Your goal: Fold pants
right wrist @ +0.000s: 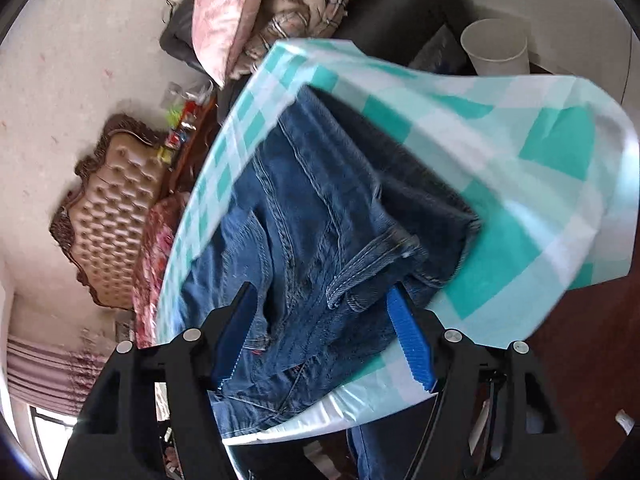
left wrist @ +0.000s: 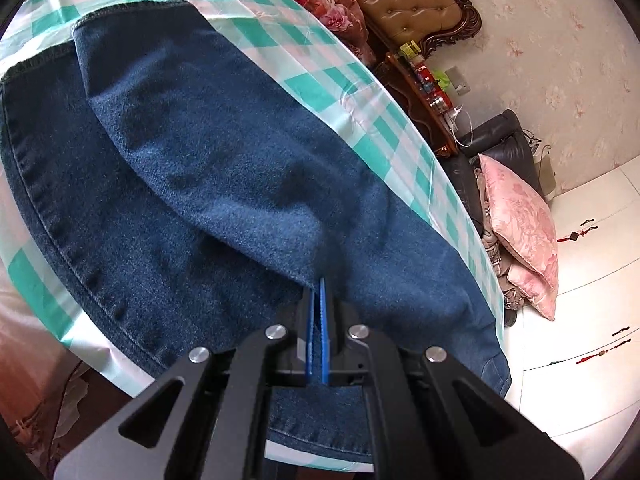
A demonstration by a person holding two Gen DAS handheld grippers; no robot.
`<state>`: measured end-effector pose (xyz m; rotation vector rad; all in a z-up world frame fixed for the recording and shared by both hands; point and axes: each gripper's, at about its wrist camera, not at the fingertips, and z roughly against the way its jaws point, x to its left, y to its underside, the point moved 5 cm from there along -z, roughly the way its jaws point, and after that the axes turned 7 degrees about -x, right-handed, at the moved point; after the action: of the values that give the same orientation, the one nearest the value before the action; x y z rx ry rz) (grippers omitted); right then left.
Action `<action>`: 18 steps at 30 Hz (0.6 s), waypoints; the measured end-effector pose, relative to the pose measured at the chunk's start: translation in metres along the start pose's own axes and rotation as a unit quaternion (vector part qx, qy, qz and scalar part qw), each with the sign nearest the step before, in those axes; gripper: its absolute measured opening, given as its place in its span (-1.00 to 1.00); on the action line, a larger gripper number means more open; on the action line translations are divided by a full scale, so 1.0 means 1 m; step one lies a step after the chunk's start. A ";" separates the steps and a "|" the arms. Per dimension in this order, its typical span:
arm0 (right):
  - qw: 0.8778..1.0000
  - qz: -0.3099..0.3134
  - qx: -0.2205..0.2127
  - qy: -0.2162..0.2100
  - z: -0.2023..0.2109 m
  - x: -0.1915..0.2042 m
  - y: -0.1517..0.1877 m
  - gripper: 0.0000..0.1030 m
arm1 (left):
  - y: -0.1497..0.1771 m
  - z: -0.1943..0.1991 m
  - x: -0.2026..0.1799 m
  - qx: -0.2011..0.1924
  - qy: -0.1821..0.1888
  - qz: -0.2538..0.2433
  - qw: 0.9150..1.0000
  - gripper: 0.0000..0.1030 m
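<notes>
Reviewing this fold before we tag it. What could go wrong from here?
1. The blue denim jeans hang over the edge of the teal-and-white checked tablecloth; they may slide off.
2. The right gripper is open and holds nothing, so the waist end is loose.
3. The left gripper, shut on a fold, could drag the layers askew.

I find no legible text, label, brand, number or sign in either of my wrist views. The small red tab on the jeans [right wrist: 256, 354], near the tablecloth's [right wrist: 520, 184] near edge, is too blurred to read. Nothing on the bedside clutter is decipherable.
</notes>
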<state>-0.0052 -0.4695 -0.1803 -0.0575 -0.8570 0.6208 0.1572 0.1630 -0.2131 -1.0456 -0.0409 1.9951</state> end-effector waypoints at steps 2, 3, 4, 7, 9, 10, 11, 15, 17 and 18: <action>1.000 0.007 -0.006 0.016 -0.006 0.002 0.000 0.23 | -0.003 -0.002 0.000 -0.001 0.003 -0.001 1.000 -0.97; 0.999 0.021 -0.011 0.033 -0.010 0.006 -0.002 0.05 | -0.005 -0.004 -0.001 0.000 0.005 -0.002 1.000 -0.97; 0.998 0.031 -0.012 0.045 -0.011 0.007 -0.003 -0.34 | -0.009 -0.008 0.000 0.002 0.005 -0.003 1.000 -0.97; 0.996 0.068 -0.020 0.055 -0.012 0.031 -0.019 -0.72 | -0.025 -0.012 -0.007 0.006 0.009 -0.014 1.000 -0.98; 0.994 0.099 -0.040 0.029 0.004 0.062 -0.034 -0.73 | -0.039 0.004 -0.025 -0.009 0.030 -0.023 0.999 -0.98; 0.992 0.110 -0.051 0.021 0.014 0.073 -0.038 -0.74 | -0.041 0.013 -0.033 -0.017 0.034 -0.029 0.999 -0.98; 0.991 0.120 -0.061 0.020 0.024 0.080 -0.040 -0.74 | -0.041 0.024 -0.040 -0.024 0.035 -0.036 0.998 -0.98; 0.989 0.117 -0.067 0.055 0.041 0.053 -0.044 -0.74 | -0.007 0.067 -0.034 -0.026 0.034 -0.026 0.999 -0.98; 0.989 0.116 -0.035 0.085 0.022 0.026 -0.037 -0.74 | 0.017 0.060 -0.010 -0.001 0.022 -0.011 1.000 -0.98; 0.988 0.113 -0.013 0.108 0.003 0.008 -0.031 -0.74 | 0.026 0.052 0.001 0.012 0.009 -0.004 1.000 -0.98</action>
<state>0.0117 -0.4909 -0.1638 -0.2440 -0.6515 0.8010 0.1042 0.1651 -0.1905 -1.0459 -0.0121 1.9750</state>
